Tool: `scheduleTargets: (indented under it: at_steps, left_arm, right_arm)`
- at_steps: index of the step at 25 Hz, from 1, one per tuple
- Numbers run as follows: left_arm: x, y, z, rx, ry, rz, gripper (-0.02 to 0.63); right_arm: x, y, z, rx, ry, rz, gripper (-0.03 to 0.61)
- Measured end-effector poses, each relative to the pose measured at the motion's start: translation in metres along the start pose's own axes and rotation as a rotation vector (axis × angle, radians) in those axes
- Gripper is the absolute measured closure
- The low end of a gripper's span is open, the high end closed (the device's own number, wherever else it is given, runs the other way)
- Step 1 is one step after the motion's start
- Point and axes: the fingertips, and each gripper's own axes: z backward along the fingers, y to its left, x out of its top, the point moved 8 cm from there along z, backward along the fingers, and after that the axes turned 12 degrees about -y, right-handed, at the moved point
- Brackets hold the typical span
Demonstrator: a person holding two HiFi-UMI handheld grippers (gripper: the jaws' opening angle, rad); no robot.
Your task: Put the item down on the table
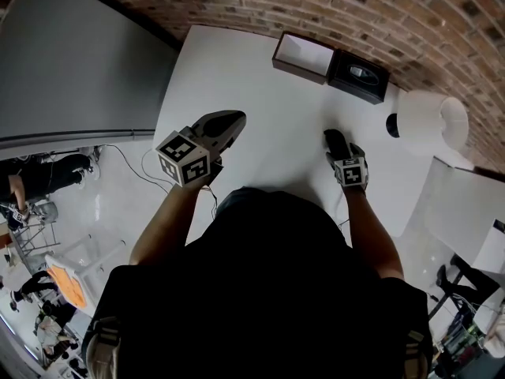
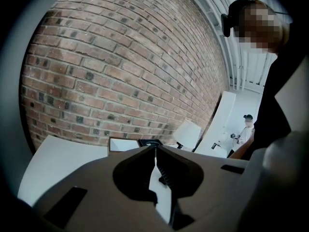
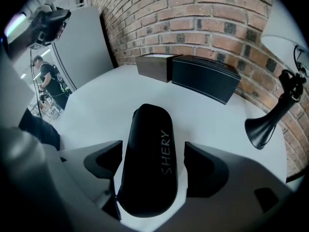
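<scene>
Two grippers are hovering over the near part of the white counter point(image 1: 260, 77). On the right, the right gripper point(image 3: 153, 153) is standing with its jaws wide apart, and the black case point(image 3: 148, 164) is lying flat on the counter between them, with a sliver of white surface showing on either side, so neither jaw is pressing on it. On the left, the left gripper point(image 2: 155, 151) is pointing toward the brick wall point(image 2: 120, 66) with its jaws closed together and nothing between them. Far along the counter, an open brown box point(image 1: 304, 55) is sitting just beside a black box point(image 1: 359, 76), with a white lamp point(image 1: 426, 121) at the right edge.
</scene>
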Motion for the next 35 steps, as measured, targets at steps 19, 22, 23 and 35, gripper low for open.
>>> scheduleTargets:
  at_steps: [19, 22, 23, 35]
  left_arm:
    - [0.005, -0.030, 0.012, -0.002, -0.041, -0.024, 0.585]
    - [0.007, -0.034, 0.016, 0.002, -0.053, -0.027, 0.586]
    - [0.007, -0.035, 0.018, 0.003, -0.055, -0.028, 0.586]
    - [0.005, -0.056, 0.023, -0.017, -0.073, -0.038, 0.586]
  right_arm:
    - [0.029, -0.001, 0.041, 0.002, -0.123, -0.002, 0.169]
    - [0.036, -0.001, 0.049, 0.001, -0.150, -0.004, 0.172]
    - [0.038, -0.002, 0.052, 0.002, -0.163, -0.004, 0.172]
    - [0.067, 0.002, 0.101, -0.011, -0.291, -0.021, 0.193]
